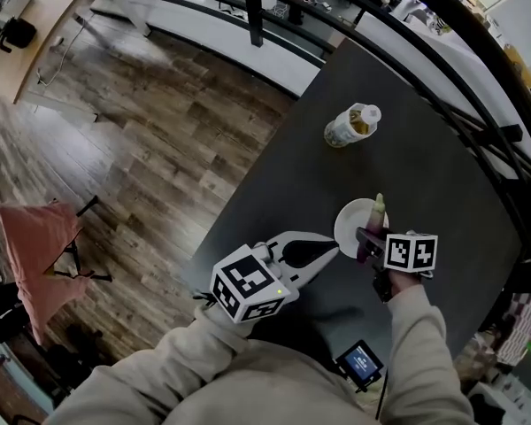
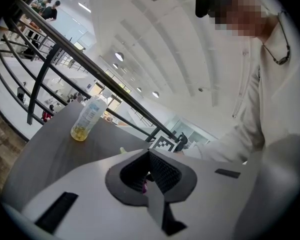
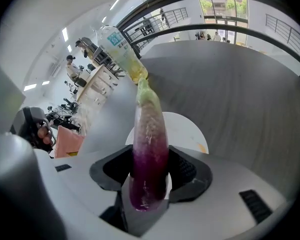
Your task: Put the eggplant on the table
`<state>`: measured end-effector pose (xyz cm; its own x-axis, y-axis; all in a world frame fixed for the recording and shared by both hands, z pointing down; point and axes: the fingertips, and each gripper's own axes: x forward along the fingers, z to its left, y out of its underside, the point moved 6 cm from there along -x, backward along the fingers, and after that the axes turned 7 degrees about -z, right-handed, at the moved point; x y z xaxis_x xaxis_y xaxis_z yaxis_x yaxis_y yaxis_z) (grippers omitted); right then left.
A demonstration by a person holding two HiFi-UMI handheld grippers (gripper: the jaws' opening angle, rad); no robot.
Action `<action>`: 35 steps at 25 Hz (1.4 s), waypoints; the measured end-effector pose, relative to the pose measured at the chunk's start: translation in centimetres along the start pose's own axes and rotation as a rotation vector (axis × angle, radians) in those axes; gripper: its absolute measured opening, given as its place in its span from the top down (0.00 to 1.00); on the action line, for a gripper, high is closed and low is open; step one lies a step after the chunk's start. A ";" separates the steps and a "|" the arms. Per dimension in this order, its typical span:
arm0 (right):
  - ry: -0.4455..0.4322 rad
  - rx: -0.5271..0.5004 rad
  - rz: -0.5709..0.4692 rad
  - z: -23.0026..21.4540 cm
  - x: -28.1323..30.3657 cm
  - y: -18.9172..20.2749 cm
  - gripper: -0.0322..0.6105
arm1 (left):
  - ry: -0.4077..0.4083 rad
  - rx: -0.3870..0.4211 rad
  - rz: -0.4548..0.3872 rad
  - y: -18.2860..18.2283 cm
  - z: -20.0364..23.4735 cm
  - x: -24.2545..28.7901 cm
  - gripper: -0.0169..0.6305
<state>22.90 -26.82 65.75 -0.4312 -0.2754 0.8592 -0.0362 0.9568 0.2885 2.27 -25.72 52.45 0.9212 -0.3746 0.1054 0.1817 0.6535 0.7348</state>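
Purple, green-tipped elongated eggplant [image 3: 149,149], clamped in my right gripper [image 3: 150,176] over the round white plate [image 3: 187,129] at frame centre, not yet laid on the dark grey table [image 3: 240,94]; my left gripper [image 2: 149,171] has its jaws together.

1. The bottle [image 1: 352,125] at the far side of the table [image 1: 425,166] is showing a label whose blue print is coming out too small and blurred to read.
2. The cube [image 1: 248,283] on the left hand-held gripper [image 1: 329,251] and the cube [image 1: 411,251] on the right hand-held gripper [image 1: 368,242] are showing black-and-white square patterns only.
3. The small screen [image 1: 361,361] nearest the person is glowing blue, its content being too small to read.
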 end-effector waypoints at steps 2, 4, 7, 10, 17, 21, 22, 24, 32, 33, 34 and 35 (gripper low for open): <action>0.022 -0.012 0.015 -0.2 0.2 0.2 0.62 | -0.003 -0.003 -0.002 0.1 0.0 0.0 0.97; 0.047 -0.020 0.030 -0.5 0.4 0.5 0.62 | -0.007 -0.004 -0.004 0.2 0.0 -0.2 0.97; 0.060 -0.030 0.045 -0.6 0.7 1.1 0.62 | -0.015 -0.009 -0.008 0.3 0.2 -0.6 0.97; 0.077 -0.034 0.040 -0.9 0.8 1.0 0.62 | -0.016 -0.010 -0.014 0.3 0.1 -0.7 0.97; 0.137 -0.088 0.050 -1.4 1.0 1.4 0.55 | -0.027 -0.004 -0.019 0.5 0.0 -1.0 0.97; 0.159 -0.100 0.046 -1.6 0.9 1.7 0.54 | -0.027 -0.003 -0.016 1.0 -0.3 -1.1 0.97; 0.164 -0.099 0.040 -1.7 0.8 1.6 0.54 | -0.027 -0.003 -0.015 0.9 -0.2 -1.1 0.97; 0.170 -0.092 0.028 -1.7 0.7 1.3 0.53 | -0.026 -0.001 -0.014 0.7 -0.2 -1.1 0.97; 0.171 -0.072 -0.008 -1.9 -0.4 1.0 0.50 | -0.014 0.041 0.001 -0.2 -1.3 -1.3 0.97; 0.168 -0.064 -0.017 -1.8 -0.7 1.0 0.50 | -0.012 0.050 0.003 -0.4 -1.5 -1.4 0.97; 0.166 -0.056 -0.029 -1.6 -1.1 1.0 0.50 | -0.010 0.057 0.004 -0.5 -1.8 -1.4 0.97; 0.164 -0.048 -0.044 -1.4 -1.7 1.1 0.50 | -0.008 0.062 0.004 -0.6 -2.1 -1.5 0.97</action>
<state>24.83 -25.43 65.17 -0.2776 -0.3324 0.9014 -0.0070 0.9389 0.3441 1.46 -24.18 50.43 0.9189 -0.3776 0.1140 0.1560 0.6134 0.7742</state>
